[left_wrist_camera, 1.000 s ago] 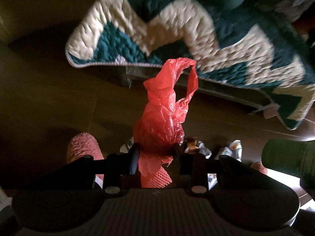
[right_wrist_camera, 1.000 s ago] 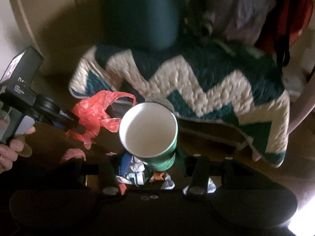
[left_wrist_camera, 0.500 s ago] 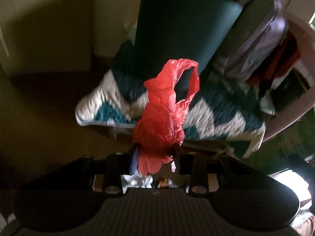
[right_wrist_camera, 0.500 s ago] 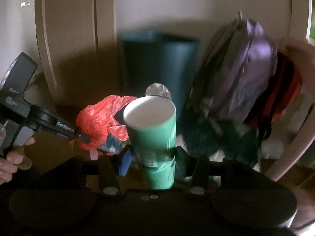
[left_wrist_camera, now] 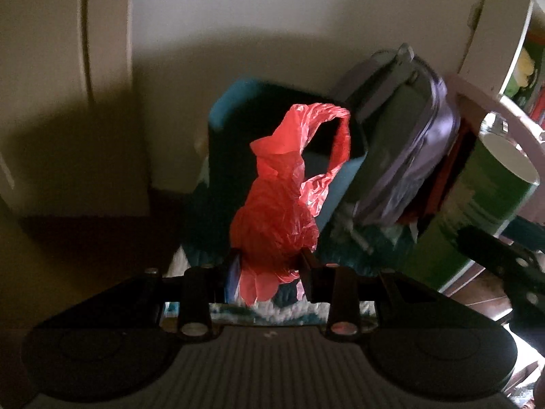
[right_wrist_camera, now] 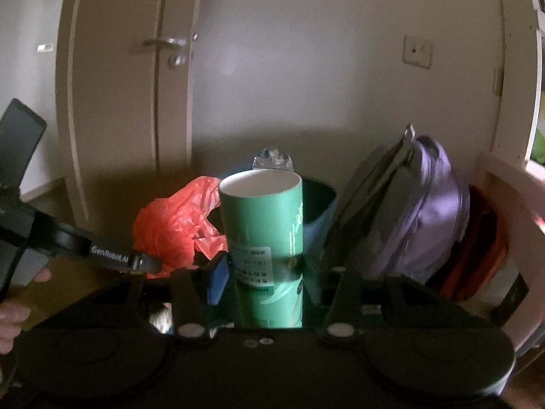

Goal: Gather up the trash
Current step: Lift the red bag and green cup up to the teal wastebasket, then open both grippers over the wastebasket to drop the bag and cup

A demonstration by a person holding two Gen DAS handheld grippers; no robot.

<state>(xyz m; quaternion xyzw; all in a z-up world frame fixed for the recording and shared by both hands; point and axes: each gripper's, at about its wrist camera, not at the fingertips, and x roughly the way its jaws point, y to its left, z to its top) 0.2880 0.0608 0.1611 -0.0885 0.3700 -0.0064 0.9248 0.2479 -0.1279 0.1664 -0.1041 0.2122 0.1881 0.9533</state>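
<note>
Your left gripper (left_wrist_camera: pixel 269 262) is clamping a crumpled red plastic bag (left_wrist_camera: pixel 282 204), its handle loop sticking up before a teal bin (left_wrist_camera: pixel 221 109). Your right gripper (right_wrist_camera: pixel 267 266) is pinching an upright green paper cup (right_wrist_camera: pixel 262 211), just beside the bag and a purple backpack (right_wrist_camera: pixel 419 211).

crumpled red bag (left_wrist_camera: pixel 276 218) held up; green cup (right_wrist_camera: pixel 264 242) upright, empty.

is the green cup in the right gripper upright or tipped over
Upright. The green cup stands clamped in the right gripper, its open mouth at the top and its white inner wall showing. Whether anything sits at the bottom cannot be told.
</note>
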